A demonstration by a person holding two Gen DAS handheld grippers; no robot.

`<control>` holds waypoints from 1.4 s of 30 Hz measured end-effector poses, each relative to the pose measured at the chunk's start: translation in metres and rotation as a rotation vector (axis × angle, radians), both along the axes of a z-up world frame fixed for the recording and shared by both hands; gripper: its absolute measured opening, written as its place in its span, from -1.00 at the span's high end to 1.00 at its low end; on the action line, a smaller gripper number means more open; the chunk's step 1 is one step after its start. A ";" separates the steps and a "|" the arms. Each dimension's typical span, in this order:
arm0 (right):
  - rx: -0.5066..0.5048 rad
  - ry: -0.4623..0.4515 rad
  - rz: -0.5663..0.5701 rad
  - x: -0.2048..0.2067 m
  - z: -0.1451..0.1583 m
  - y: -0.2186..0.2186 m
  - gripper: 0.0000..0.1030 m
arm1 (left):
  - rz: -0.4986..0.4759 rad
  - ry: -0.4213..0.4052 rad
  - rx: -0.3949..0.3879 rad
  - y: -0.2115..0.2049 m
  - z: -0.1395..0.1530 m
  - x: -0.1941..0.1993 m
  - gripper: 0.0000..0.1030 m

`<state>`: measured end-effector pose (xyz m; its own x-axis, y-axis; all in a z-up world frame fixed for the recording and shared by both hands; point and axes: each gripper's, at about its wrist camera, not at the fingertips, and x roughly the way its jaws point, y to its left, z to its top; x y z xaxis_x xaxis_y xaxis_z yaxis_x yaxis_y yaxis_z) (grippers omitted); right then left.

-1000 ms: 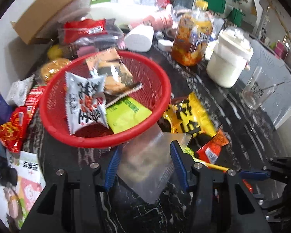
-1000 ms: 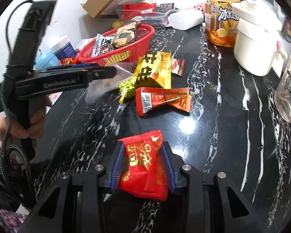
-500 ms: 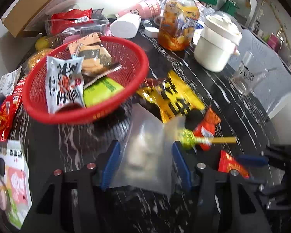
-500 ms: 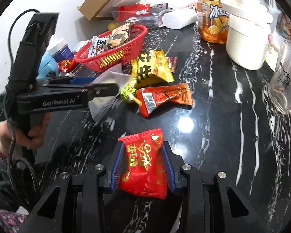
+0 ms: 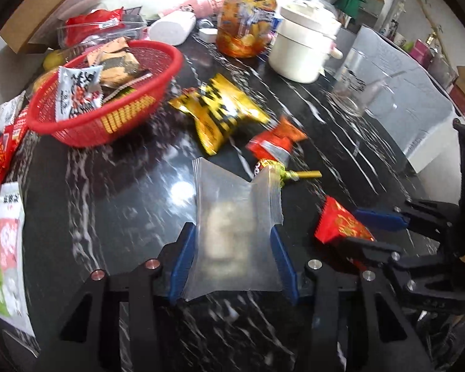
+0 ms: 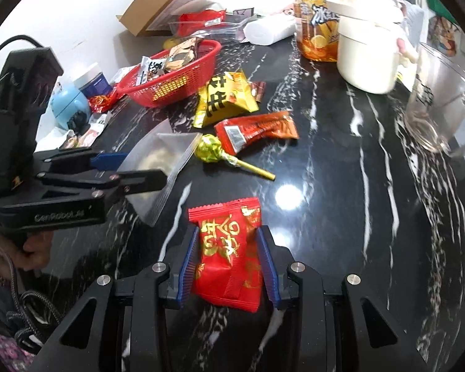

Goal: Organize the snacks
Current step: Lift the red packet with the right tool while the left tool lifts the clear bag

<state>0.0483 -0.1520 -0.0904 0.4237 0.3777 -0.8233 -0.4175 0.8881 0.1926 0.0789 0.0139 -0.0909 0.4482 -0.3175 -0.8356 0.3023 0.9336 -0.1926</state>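
My left gripper (image 5: 232, 232) holds a clear plastic bag (image 5: 232, 204) with something pale inside, lifted off the black marble table (image 5: 114, 201); its jaws are closing on the bag. In the right wrist view the bag (image 6: 161, 155) hangs from the left gripper (image 6: 133, 170) just left of a green lollipop (image 6: 209, 152). Beside it, my right gripper (image 6: 228, 232) is shut on a red snack packet (image 6: 229, 248). A red basket (image 5: 124, 121) with several snack packets stands at the far left. A yellow packet (image 5: 217, 108) and an orange-red packet (image 5: 272, 145) lie between the basket and the grippers.
Along the back stand a white pot (image 5: 303, 49), a bottle of orange drink (image 5: 245, 21) and a glass cup (image 5: 356, 90). A cardboard box (image 6: 161, 9) and more packets crowd the back left. A person's hand (image 6: 31, 251) grips the left tool.
My left gripper has drawn back from the red basket and swung to the right with the clear bag. The right gripper has shifted slightly, the red packet still in it.
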 end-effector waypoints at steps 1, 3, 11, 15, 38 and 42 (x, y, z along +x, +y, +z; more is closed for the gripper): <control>0.000 -0.001 -0.004 -0.002 0.000 -0.001 0.28 | -0.006 0.004 -0.002 -0.001 0.000 -0.004 0.06; 0.000 -0.001 -0.015 -0.007 0.000 -0.006 0.28 | -0.020 0.011 -0.002 -0.006 -0.001 -0.012 0.06; -0.004 -0.005 -0.045 -0.024 0.001 -0.020 0.28 | -0.059 0.044 -0.015 -0.019 -0.005 -0.032 0.06; 0.004 -0.005 -0.059 -0.028 0.001 -0.024 0.28 | -0.052 0.025 0.009 -0.026 -0.006 -0.031 -0.18; -0.029 -0.049 -0.096 -0.036 -0.003 -0.031 -0.25 | -0.027 -0.051 0.164 -0.049 -0.018 -0.039 -0.56; -0.059 -0.068 -0.100 -0.038 -0.004 -0.028 -0.19 | 0.013 -0.066 0.145 -0.046 -0.017 -0.040 -0.47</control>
<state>0.0107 -0.1795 -0.0944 0.5121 0.2830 -0.8109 -0.3367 0.9347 0.1136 0.0393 -0.0319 -0.1081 0.5068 -0.1892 -0.8410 0.2974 0.9541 -0.0354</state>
